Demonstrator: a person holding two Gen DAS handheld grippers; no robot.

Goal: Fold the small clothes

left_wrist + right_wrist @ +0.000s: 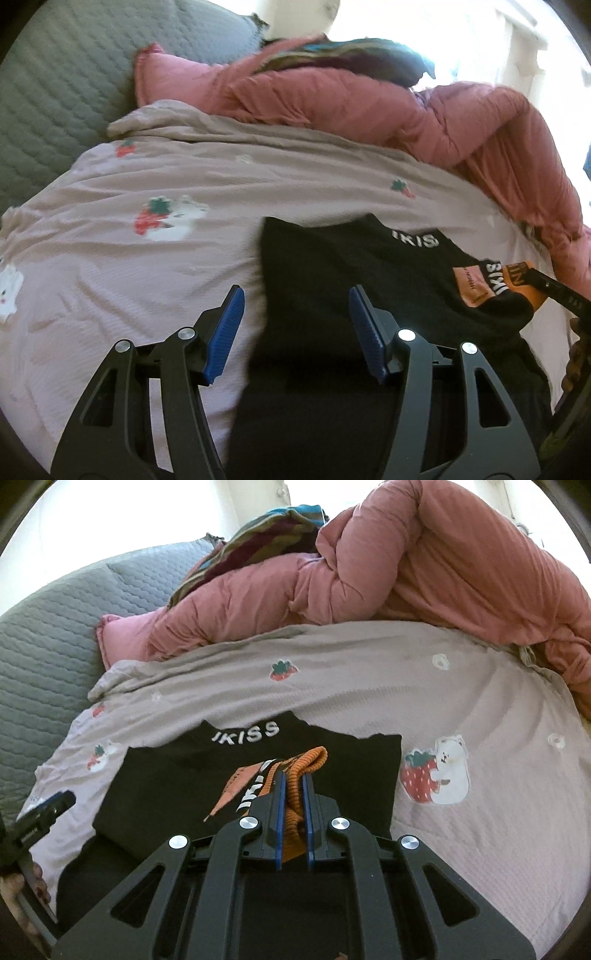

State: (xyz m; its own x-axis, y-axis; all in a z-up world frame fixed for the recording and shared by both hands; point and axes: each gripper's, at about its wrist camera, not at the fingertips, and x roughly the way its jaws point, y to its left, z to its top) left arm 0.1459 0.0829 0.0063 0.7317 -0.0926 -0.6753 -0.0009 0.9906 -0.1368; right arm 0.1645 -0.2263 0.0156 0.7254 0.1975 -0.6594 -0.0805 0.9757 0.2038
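Two grippers are seen over a black top (177, 786) laid flat on the bed's strawberry-print sheet (480, 716). The left gripper (295, 317) is held released above its left edge, nothing between its fingers. The right gripper (293, 794) is clenched on the orange cuff (306, 760); the fold could be skewed if that ribbing slips.
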